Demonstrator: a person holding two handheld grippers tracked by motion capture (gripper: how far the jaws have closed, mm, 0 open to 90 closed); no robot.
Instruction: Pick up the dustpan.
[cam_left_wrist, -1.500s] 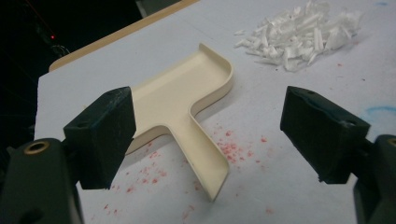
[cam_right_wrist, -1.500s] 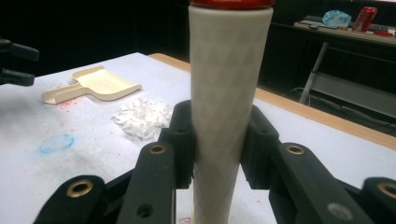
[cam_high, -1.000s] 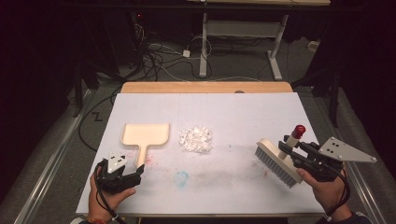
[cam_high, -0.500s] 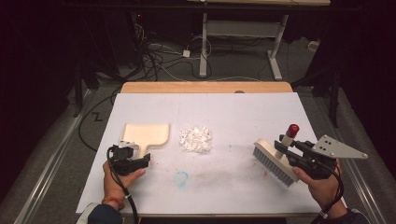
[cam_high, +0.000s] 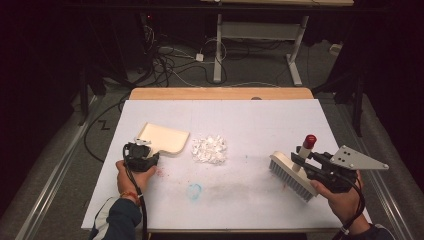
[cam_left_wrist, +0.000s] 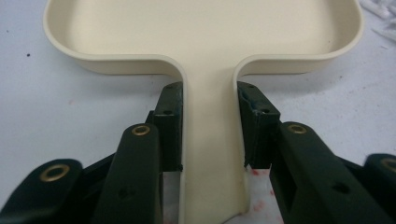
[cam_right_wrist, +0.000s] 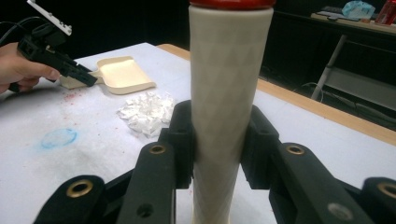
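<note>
A cream dustpan (cam_high: 165, 138) lies on the white table top (cam_high: 260, 120), left of centre. My left gripper (cam_high: 150, 157) has just closed its jaws on the pan's flat handle (cam_left_wrist: 210, 154), and both pads press its sides in the left gripper view, where my gripper (cam_left_wrist: 210, 107) sits just behind the pan's tray (cam_left_wrist: 201, 32). My right gripper (cam_high: 300, 162) is shut on the cream, red-capped handle (cam_right_wrist: 229, 70) of a hand brush (cam_high: 292, 175) at the right, bristles toward the table. A pile of white paper scraps (cam_high: 209, 149) lies between pan and brush.
A blue chalk ring (cam_high: 194, 190) and a red smear (cam_high: 161, 172) mark the board near the front. A wooden table edge (cam_high: 220, 93) runs along the back. Cables and desk legs (cam_high: 218, 55) lie on the dark floor beyond.
My left hand moved forward and right to the dustpan handle and its jaws closed on it; the pan now sits slightly turned. The right hand with the brush has hardly moved.
</note>
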